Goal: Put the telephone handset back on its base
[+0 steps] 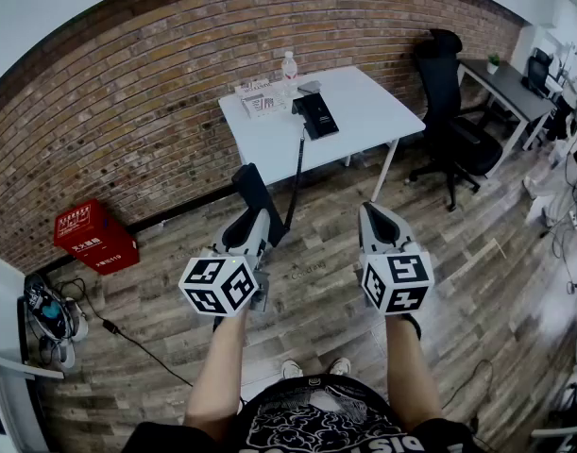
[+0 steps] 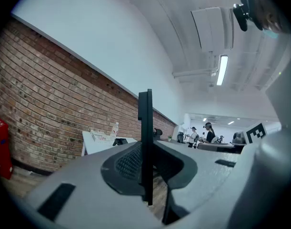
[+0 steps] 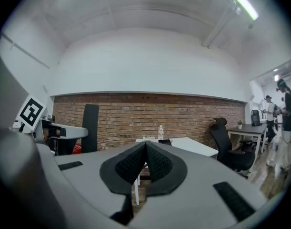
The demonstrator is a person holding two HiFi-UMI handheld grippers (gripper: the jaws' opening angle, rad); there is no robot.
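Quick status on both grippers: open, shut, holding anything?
Left gripper: shut on the telephone handset.
Right gripper: shut, nothing between its jaws.

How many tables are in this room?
2: a white rectangular table by the brick wall, and a dark grey desk right of it, beyond the black office chair. More may be hidden at the right edge.

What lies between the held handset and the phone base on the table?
A black cord runs from handset to base, above bare floor; head view.
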